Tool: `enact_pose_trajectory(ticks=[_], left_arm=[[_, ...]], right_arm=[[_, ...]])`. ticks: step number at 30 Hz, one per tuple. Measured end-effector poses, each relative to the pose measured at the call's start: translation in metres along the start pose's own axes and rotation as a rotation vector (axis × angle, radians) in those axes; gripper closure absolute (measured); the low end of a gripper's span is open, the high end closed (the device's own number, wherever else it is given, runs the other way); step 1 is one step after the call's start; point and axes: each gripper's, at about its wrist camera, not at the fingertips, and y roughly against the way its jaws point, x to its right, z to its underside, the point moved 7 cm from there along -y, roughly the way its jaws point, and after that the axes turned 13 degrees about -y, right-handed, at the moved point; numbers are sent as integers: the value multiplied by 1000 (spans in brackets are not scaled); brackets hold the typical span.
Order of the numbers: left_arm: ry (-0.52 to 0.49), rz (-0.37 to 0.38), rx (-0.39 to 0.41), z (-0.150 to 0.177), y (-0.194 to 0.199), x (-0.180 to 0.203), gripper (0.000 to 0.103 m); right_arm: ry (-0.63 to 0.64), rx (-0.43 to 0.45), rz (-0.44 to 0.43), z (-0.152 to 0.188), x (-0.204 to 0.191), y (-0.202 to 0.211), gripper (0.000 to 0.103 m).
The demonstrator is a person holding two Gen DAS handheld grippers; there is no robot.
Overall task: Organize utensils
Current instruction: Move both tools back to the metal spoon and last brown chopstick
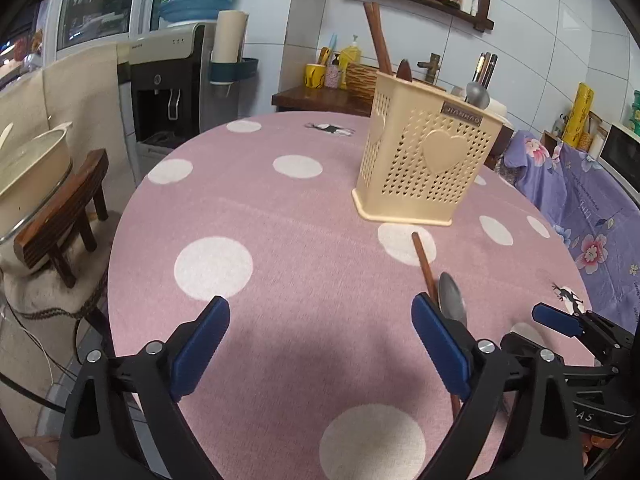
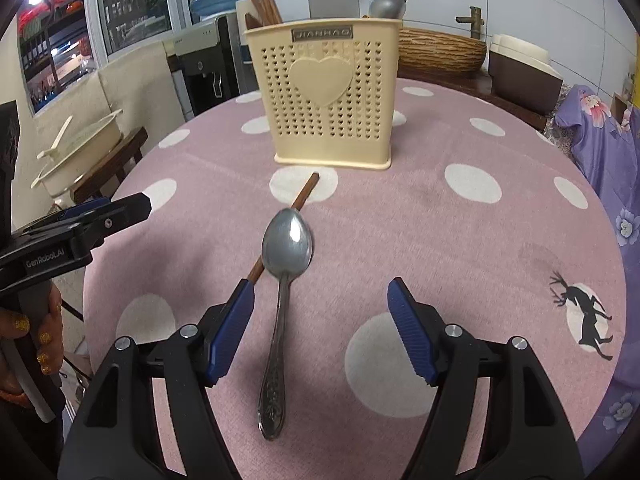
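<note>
A steel tablespoon with an embossed handle [image 2: 286, 280] is seen lying flat on the pink, white-dotted tablecloth [image 2: 460, 248], bowl toward the holder, handle toward the camera. A single brown wooden chopstick [image 2: 304, 194] lies just beside it, passing under or against the bowl's left edge; actual contact cannot be settled. Beyond both, well apart, a cream perforated plastic utensil holder with a heart emblem [image 2: 322, 92] stands upright, already loaded with a ladle-like steel utensil and dark chopsticks at the right and brown wooden sticks at the left. The right gripper [image 2: 320, 332] is held low over the spoon's handle, jaws spread and empty, the handle lying between the blue pads but untouched by them. The left gripper [image 1: 320, 344] is likewise released, nothing between its fingers, the chopstick lying at its right finger [image 1: 438, 344]. The step in hand is judged to be the pick-up of the spoon. For a clean grasp, the jaws are best centred across the narrow handle below the bowl, lowered until the pads nearly meet the cloth, and closed without snagging fabric or dragging the chopstick along. A thin flat handle is likely to slip or pivot if pinched near one end.
</note>
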Motion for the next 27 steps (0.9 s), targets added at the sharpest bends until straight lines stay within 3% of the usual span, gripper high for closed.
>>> enact_pose_trajectory(ticks=[14, 24, 27], left_arm=[[0, 12, -21, 11, -2, 1, 19], [8, 20, -24, 11, -3, 1, 19], [11, 18, -25, 10, -4, 1, 19]], right_arm=[[47, -111, 21, 6, -9, -32, 46], [86, -99, 39, -12, -22, -54, 50], [89, -89, 41, -17, -24, -58, 56]])
